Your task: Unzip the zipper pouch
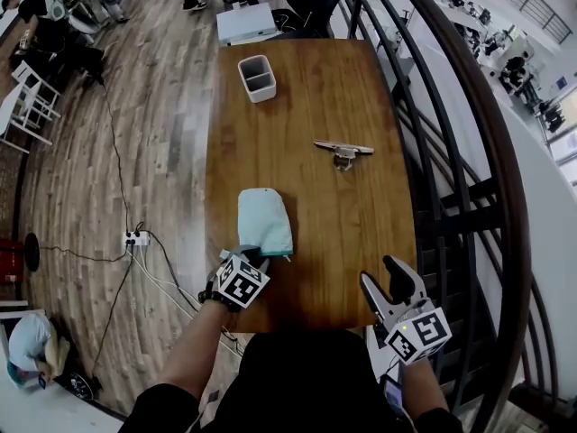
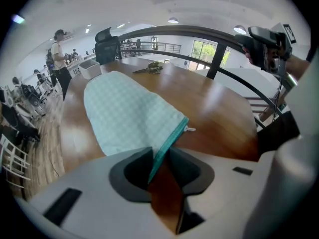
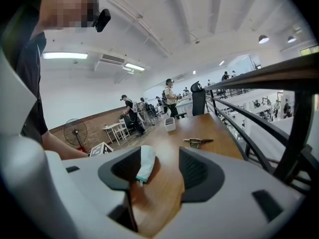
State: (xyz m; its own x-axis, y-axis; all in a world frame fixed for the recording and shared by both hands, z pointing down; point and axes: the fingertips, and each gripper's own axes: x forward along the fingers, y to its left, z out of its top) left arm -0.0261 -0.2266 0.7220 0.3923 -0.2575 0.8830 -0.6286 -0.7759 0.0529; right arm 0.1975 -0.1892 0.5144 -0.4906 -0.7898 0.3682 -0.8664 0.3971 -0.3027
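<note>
Now both grippers are closing in on the zipper pouch [image 1: 264, 221].
Lying flat at the near left of the wooden table [image 1: 306, 206], the pouch has its teal zipper edge [image 2: 172, 138] between the closing jaws of the left gripper [image 2: 159, 157], with a sliver of table showing beside it. The right gripper [image 1: 385, 282] hovers over the near right edge, its jaws apart, narrowing, and empty.

No text, brand or number can be read. The cubes on the left hand-held gripper [image 1: 254, 253] and the right hand-held gripper [image 1: 386, 278] carry only black-and-white square markers.
</note>
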